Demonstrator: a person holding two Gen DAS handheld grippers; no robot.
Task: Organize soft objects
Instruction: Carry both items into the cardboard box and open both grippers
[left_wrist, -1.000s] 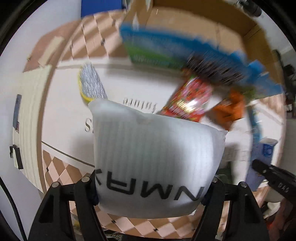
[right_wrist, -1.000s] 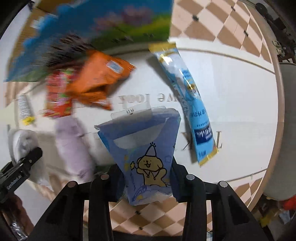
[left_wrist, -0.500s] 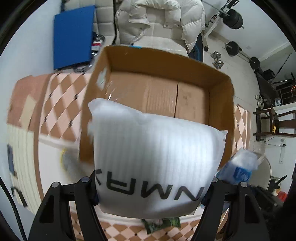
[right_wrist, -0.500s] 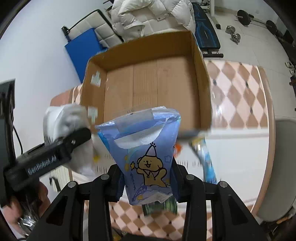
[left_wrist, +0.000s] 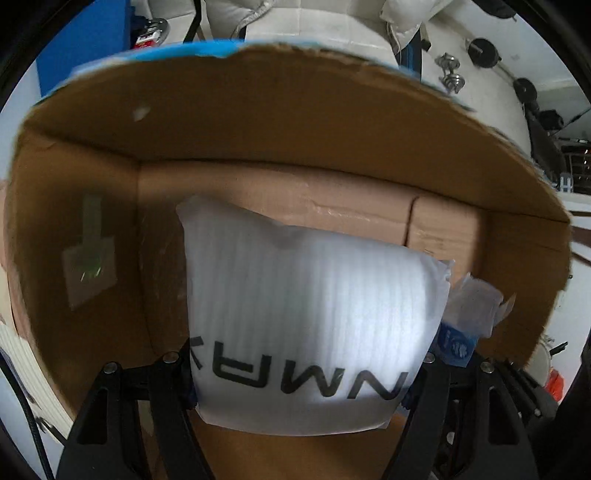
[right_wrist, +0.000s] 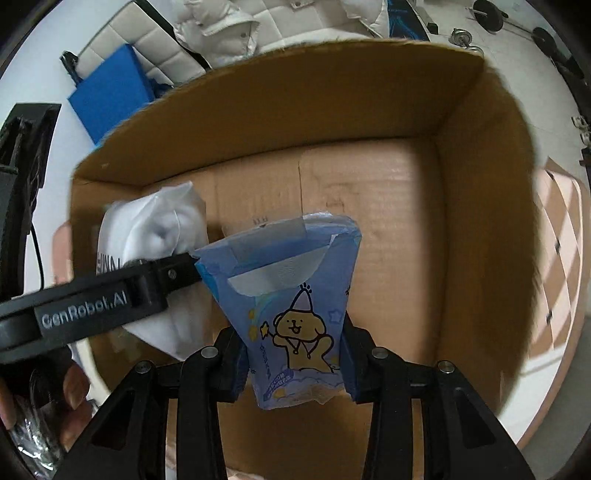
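Note:
My left gripper (left_wrist: 299, 373) is shut on a white soft pack with black lettering (left_wrist: 306, 317) and holds it inside an open cardboard box (left_wrist: 258, 122). My right gripper (right_wrist: 293, 363) is shut on a blue tissue pack with a cartoon bear (right_wrist: 291, 295), also inside the same box (right_wrist: 480, 221). The white pack (right_wrist: 155, 229) and the left gripper's finger (right_wrist: 99, 299) show at the left of the right wrist view. The blue pack's top (left_wrist: 469, 321) shows right of the white pack in the left wrist view.
The box floor (right_wrist: 388, 199) is bare cardboard with a taped seam. A label (left_wrist: 88, 273) sticks on the box's left inner wall. Behind the box are a white padded jacket (right_wrist: 229, 33), a blue mat (right_wrist: 110, 92) and dumbbells (left_wrist: 450, 74).
Both grippers have moved forward from above the table into the cardboard box, each still holding its pack. The table's snack packets are out of view.

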